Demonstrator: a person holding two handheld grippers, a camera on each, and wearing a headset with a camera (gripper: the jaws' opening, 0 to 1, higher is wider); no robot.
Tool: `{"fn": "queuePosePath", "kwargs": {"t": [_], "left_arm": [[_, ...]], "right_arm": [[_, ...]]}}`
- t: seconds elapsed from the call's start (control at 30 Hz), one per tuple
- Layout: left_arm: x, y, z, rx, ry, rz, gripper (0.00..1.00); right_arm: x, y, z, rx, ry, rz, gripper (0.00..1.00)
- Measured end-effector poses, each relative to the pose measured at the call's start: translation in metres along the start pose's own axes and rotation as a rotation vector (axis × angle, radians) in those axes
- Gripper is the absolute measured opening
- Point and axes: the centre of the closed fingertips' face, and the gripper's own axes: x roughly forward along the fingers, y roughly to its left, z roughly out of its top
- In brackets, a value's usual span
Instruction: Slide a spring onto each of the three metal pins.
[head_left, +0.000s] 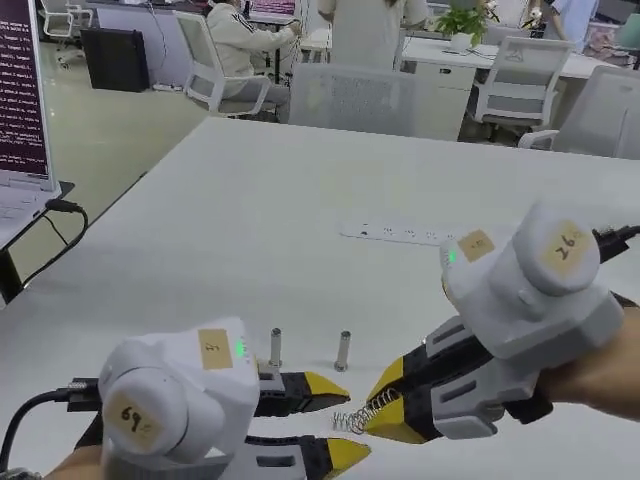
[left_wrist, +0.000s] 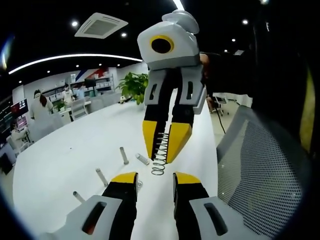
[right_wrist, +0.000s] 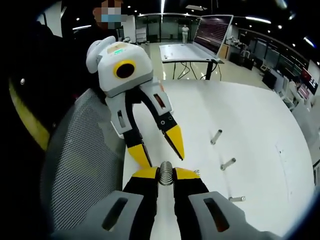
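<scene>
My right gripper (head_left: 385, 405) (right_wrist: 166, 175) is shut on a metal spring (head_left: 355, 414) (right_wrist: 166, 172) (left_wrist: 160, 150), which sticks out past its yellow tips. The spring's free end hangs just in front of the gap of my left gripper (head_left: 338, 420) (left_wrist: 156, 178), whose jaws stand open and hold nothing. Two upright metal pins (head_left: 275, 347) (head_left: 343, 350) stand on the white table (head_left: 250, 220) just beyond both grippers. In the right gripper view the three pins (right_wrist: 216, 136) (right_wrist: 228, 163) (right_wrist: 236, 198) are bare. A small loose piece (left_wrist: 142, 159), perhaps another spring, lies near the pins.
A white power strip (head_left: 400, 233) lies farther back on the table. A laptop (head_left: 20, 100) on a stand is at the far left. Office chairs (head_left: 355, 100) and seated people are beyond the table's far edge. A grey mesh chair (left_wrist: 260, 165) is close behind the grippers.
</scene>
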Motion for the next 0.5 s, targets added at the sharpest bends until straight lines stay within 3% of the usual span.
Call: {"fn": "queuePosePath", "kwargs": {"t": [0.2,0.3,0.5], "left_arm": [[-0.010,0.005,-0.010,-0.047,0.007,0.021,0.34],[-0.019,0.016,-0.014,-0.090,0.002,0.069,0.41],[-0.036,0.031,-0.018,-0.129,-0.021,0.135,0.46]], "right_arm": [[-0.004,-0.007,-0.001,-0.004,0.003,-0.021,0.08],[-0.005,-0.011,-0.001,-0.006,0.006,-0.029,0.08],[-0.008,-0.016,0.001,-0.020,0.017,-0.041,0.08]]}}
